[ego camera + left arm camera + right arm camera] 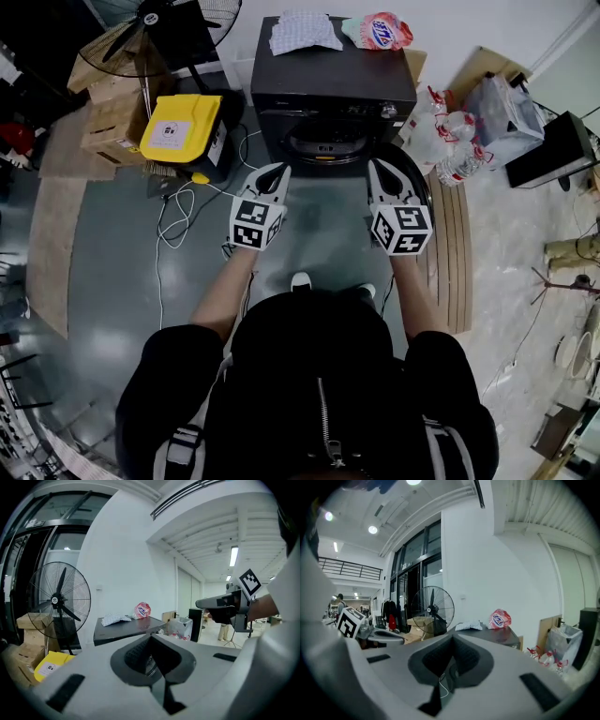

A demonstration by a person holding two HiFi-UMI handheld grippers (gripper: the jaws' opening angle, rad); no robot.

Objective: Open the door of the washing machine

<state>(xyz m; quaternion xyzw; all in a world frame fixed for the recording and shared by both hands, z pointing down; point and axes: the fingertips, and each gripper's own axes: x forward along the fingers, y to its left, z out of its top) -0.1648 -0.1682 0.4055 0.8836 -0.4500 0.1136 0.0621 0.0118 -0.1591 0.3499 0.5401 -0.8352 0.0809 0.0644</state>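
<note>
Head view: washing machine (330, 80) sits at upper centre of the frame; left claw (277, 171) and right claw (375, 169), both clenched and empty, hover just below its front.

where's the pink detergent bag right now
In the head view, the pink detergent bag lies on top of the washing machine, at its far right corner, just right of the patterned cloth.
</note>
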